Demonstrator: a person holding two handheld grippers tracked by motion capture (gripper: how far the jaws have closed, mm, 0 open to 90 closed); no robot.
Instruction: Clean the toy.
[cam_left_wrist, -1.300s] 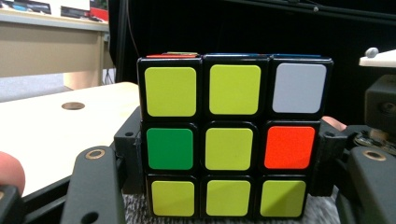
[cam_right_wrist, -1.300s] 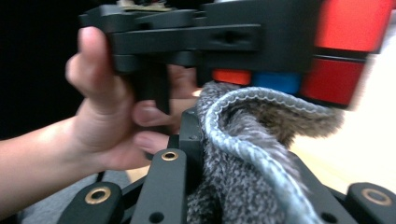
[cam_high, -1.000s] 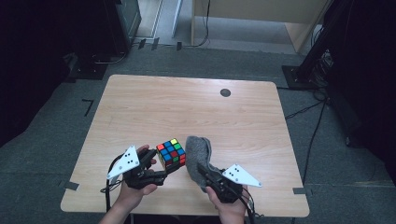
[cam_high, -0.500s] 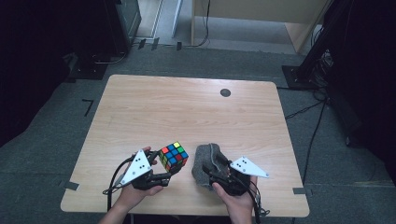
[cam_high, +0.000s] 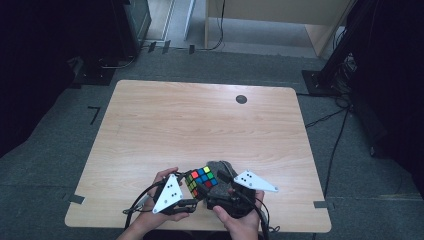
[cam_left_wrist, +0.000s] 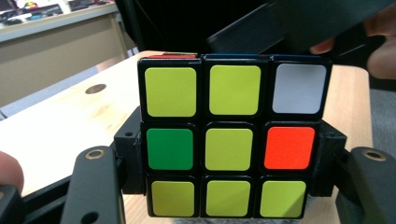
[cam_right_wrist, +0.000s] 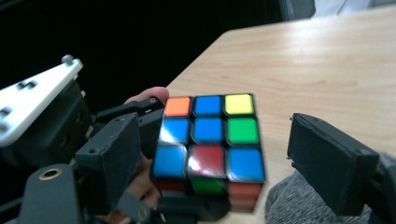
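The left claw (cam_high: 192, 192) clamps the cube (cam_high: 202, 181) by its middle layer, one jaw on each side, and holds it clear of the surface (cam_high: 200, 120) near the person's edge. In the left gripper view the mostly yellow face (cam_left_wrist: 229, 140) looks straight back along the jaws, so the grip seems chosen to keep the cube steady and squared while leaving its outer layers free to be worked by the other hand.

The right claw (cam_right_wrist: 212, 154) has just been opening. Its jaws now stand wide, one on either side of the cube's blue-centred face (cam_right_wrist: 210, 137), with gaps between pads and cube, so it holds nothing. That spread looks like the approach for a grip: the jaws straddle the cube so they could close on a layer and turn it against the left claw's hold. In the high view the right claw (cam_high: 222, 187) sits just beside the left one, the two hands close together at the near edge.

A grey cloth (cam_high: 220, 166) lies on the surface beyond and under the right claw, its knit showing by the right jaw in the right gripper view (cam_right_wrist: 299, 205). It is free of both claws, and probably set down so the right hand could turn to the cube.
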